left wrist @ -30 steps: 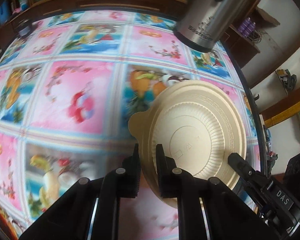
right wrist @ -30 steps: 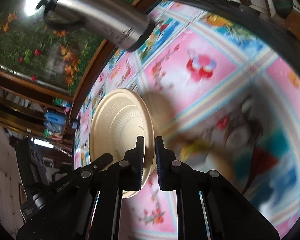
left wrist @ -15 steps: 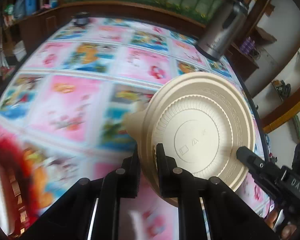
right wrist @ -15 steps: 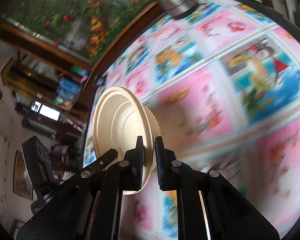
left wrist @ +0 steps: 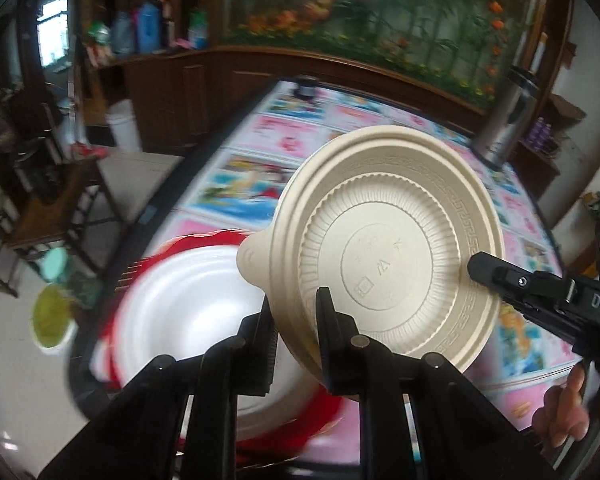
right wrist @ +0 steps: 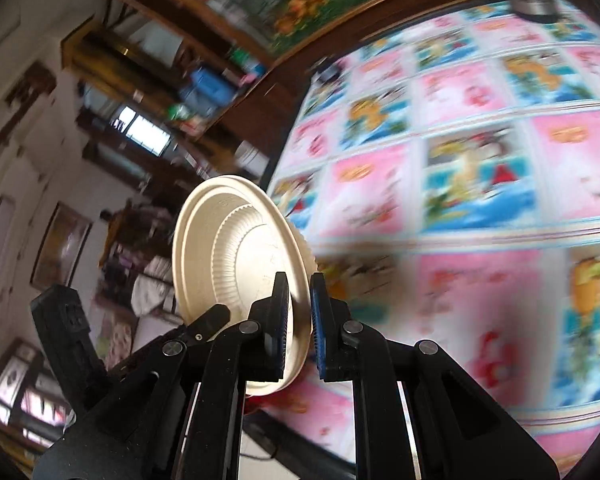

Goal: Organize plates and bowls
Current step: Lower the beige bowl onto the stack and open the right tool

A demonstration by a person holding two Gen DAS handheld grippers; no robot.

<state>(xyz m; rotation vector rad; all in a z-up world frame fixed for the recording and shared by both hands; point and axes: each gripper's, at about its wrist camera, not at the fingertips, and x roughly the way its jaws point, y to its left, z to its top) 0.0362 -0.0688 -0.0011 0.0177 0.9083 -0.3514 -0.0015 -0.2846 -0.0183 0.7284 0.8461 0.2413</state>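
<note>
Covering almost all of the right wrist view, the table with its pink and blue picture cloth is the biggest thing here. The left wrist view shows less of that cloth, but it shows the floor and a white bucket past the table edge.

Next in size is a white bowl with a red rim. Only the left wrist view shows it. It is blurry and sits near the table edge, behind and below the beige plate.

The beige plate is held up on its edge above the table. The left view shows its ridged bottom with a small tab on one side. The right view shows its other side, the hollow one.

A tall silver flask stands far back on the table. The right view catches only its bottom.

The left gripper pinches the plate's rim, its jaws nearly closed with the rim between them. The right gripper pinches the opposite rim the same way. In the left view the right gripper looks like a black beak touching the plate.
</note>
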